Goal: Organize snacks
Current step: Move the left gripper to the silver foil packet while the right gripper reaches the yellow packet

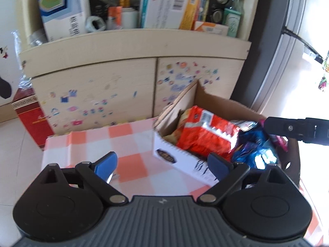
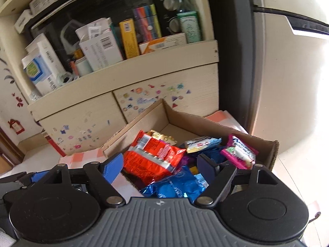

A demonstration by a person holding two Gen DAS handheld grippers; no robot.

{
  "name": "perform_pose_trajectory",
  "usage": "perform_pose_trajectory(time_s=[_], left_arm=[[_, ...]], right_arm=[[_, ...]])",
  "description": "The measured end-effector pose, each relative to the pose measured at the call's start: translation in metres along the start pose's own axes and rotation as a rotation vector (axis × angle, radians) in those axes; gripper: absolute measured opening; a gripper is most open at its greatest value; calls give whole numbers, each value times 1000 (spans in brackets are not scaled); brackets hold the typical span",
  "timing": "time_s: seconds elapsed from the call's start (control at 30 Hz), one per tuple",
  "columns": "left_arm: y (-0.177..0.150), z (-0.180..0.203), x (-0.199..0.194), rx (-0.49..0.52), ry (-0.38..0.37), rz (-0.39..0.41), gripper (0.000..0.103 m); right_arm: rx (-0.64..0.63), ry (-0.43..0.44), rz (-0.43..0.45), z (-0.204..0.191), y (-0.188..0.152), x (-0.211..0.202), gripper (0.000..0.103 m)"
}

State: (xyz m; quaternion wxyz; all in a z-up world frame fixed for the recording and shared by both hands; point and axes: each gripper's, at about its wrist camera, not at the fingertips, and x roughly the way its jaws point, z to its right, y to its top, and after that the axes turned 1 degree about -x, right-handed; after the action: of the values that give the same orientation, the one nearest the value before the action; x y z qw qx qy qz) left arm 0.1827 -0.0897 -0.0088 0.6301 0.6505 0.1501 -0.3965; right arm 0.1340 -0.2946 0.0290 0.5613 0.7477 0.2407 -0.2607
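Note:
A cardboard box (image 1: 218, 100) on the checked tablecloth (image 1: 131, 135) holds several snack packs: a red pack (image 1: 205, 135), blue packs (image 1: 255, 152) and a pink one. My left gripper (image 1: 162, 164) is open and empty, above the cloth at the box's near left corner. My right gripper (image 2: 159, 166) is open and empty, hovering over the box (image 2: 181, 119), with the red pack (image 2: 152, 156) and a blue pack (image 2: 176, 187) between its fingers' line of sight. The pink pack (image 2: 239, 152) lies at the right. The right gripper's finger shows in the left wrist view (image 1: 296, 129).
A cream cabinet (image 1: 127, 65) with stickers on its doors stands behind the table; its shelf holds boxes and bottles. A red carton (image 1: 33, 119) sits on the floor at the left. A grey door frame (image 1: 273, 41) rises at the right.

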Motion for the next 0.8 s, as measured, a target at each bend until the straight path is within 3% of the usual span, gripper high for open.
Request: perform_pose_trajectory(time_s=[0.3,0.6,0.8], left_arm=[[-7,-31,0,-31,67,-29,94],[-13,-74,12,-65,198,-89,94],[-24,-88,28,-37,231,-149,94]], right_arm=[[-90,81,-46,-23,-16,6,85],[-190,165,-150,-54,-45,21,85],[-257,230,-255,-76,-73,33,85]])
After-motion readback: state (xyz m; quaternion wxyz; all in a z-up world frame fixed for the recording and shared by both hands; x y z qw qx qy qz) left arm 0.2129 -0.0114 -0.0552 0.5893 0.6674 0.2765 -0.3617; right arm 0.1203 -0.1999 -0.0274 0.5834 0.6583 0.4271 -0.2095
